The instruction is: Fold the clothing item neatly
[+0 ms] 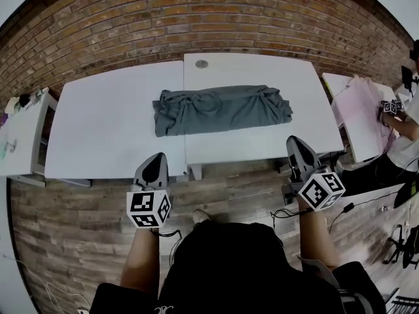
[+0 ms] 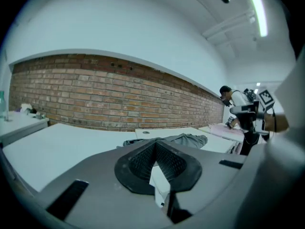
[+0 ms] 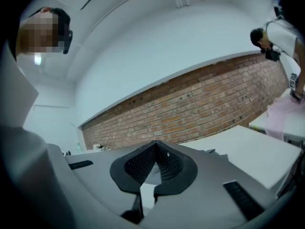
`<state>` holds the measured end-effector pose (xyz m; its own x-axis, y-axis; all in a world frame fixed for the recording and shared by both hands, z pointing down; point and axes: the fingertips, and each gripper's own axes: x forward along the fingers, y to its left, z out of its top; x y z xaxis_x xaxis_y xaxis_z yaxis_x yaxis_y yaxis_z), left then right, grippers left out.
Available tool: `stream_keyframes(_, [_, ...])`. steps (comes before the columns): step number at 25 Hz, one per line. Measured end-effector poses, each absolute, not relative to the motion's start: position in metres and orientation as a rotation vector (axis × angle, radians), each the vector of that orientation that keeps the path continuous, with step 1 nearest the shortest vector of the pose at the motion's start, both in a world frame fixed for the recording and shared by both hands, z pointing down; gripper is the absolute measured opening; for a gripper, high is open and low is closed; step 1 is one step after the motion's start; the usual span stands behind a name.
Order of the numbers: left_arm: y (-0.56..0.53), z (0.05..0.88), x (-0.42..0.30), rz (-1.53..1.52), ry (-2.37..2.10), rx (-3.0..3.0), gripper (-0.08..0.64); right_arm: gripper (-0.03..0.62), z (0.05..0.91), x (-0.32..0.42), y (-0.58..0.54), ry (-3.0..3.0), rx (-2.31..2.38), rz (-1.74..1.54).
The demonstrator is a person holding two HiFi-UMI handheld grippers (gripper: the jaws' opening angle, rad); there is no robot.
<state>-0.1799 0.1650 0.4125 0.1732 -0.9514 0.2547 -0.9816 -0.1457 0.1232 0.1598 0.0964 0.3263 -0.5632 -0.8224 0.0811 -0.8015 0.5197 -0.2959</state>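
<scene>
On my left gripper (image 2: 155, 146) the fingers (image 2: 142, 162) are pressed together, the ribbed pads meeting along one line with nothing pinched between them. My right gripper (image 3: 155, 146) reads the same: its fingers (image 3: 139, 165) are closed pad to pad and empty. Neither pair touches anything.

From the head view I see both grippers held off the near edge of the desk (image 1: 111, 126), over the wooden floor (image 1: 78, 221). The left one is in front of the left half and the right one by the near right corner, both pointing towards the far side. The desk is two white tops pushed together.

The clothing item (image 1: 219, 108) is a grey-green garment, gathered into a long, rumpled band. It lies across the seam between the two tops, about midway back, well apart from both grippers. In the left gripper view its far end shows just above the closed fingers.

Behind the desk runs a brick wall (image 1: 196, 18). At the far right another person (image 1: 400, 139) works at a separate desk with a pink cloth (image 1: 360, 110) on it
</scene>
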Motion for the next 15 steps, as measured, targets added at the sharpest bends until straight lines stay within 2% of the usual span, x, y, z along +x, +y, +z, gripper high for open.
stream_keyframes(9, [0.244, 0.395, -0.101, 0.219, -1.896, 2.236, -0.002, 0.000, 0.310, 0.215, 0.179, 2.686, -1.499, -0.306])
stream_keyframes(15, [0.352, 0.395, -0.035, 0.232, -1.945, 2.228, -0.002, 0.000, 0.334, 0.280, 0.278, 2.683, -1.634, -0.247])
